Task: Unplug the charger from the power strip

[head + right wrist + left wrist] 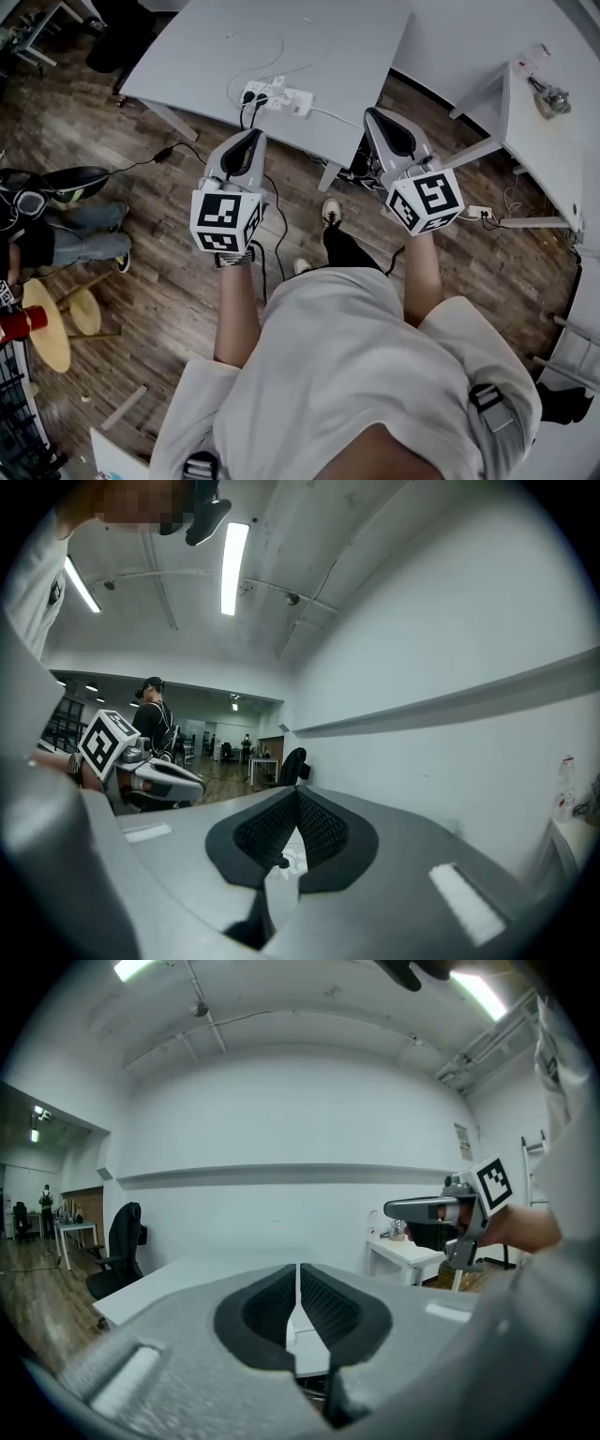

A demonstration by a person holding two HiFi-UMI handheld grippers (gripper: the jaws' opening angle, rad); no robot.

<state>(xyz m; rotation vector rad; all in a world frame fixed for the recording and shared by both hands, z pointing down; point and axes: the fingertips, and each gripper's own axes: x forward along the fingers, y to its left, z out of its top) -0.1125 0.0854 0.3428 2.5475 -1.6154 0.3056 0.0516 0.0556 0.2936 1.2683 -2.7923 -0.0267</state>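
**Power strip [278, 97] dead ahead of left claw [254, 136]; both claws empty**

The left claw is pressed together on nothing and tips slightly downward. In the head view its tip shows at the near edge of the white surface [206, 56]. The power strip lies flat just beyond that tip, close to the edge. Its long axis runs left to right across the view. I take the dark plug at the strip's left end, with a black cable [246, 117] dropping from it, to be the charger [249, 97], though it is too small to be sure. The right claw [373, 113] is held level, also closed and empty, and sits well off to the strip's right. Of the 2, the left is plainly nearer. It would have to spread first, then reach forward and down onto the plug.
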